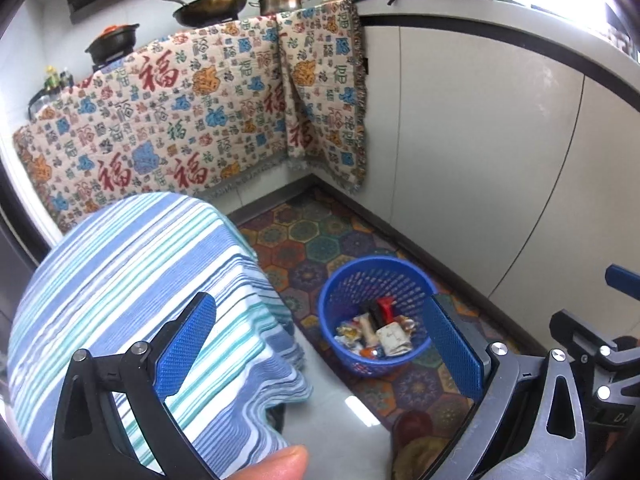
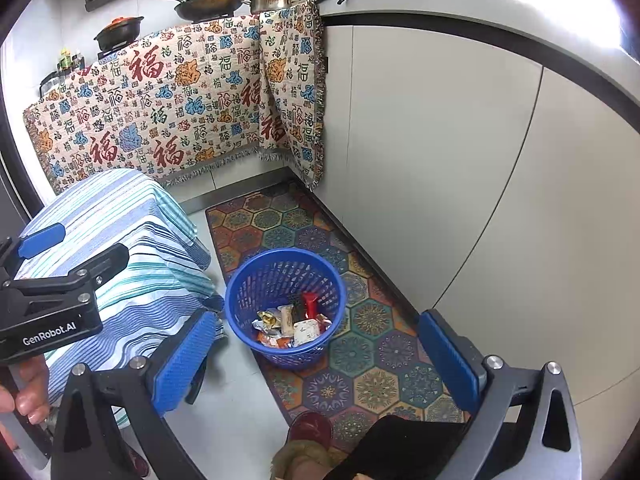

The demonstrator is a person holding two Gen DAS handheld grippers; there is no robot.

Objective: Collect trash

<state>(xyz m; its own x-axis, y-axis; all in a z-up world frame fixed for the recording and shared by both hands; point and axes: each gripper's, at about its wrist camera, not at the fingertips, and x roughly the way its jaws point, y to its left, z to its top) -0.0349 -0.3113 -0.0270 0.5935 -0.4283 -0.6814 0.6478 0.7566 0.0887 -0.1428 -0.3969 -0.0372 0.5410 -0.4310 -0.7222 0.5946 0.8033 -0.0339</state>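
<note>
A blue mesh basket (image 1: 360,364) (image 2: 288,354) stands on the patterned rug on the floor. Inside it lie crumpled wrappers (image 1: 384,332) (image 2: 292,322), among them a red piece and a black piece. My left gripper (image 1: 320,304) hangs above and in front of the basket, its blue pads (image 1: 184,344) wide apart with nothing between them. My right gripper (image 2: 316,316) is also open and empty, and it frames the basket from above. The left gripper (image 2: 94,242) also shows in the right wrist view, over the striped table at the left edge.
A small table under a blue-striped cloth (image 1: 140,280) (image 2: 120,236) stands just left of the basket. White cabinet doors (image 2: 440,160) run along the right. A patterned blanket (image 1: 180,120) drapes the stove counter with its pans. A person's slippered foot (image 2: 310,430) rests on the rug (image 2: 372,376).
</note>
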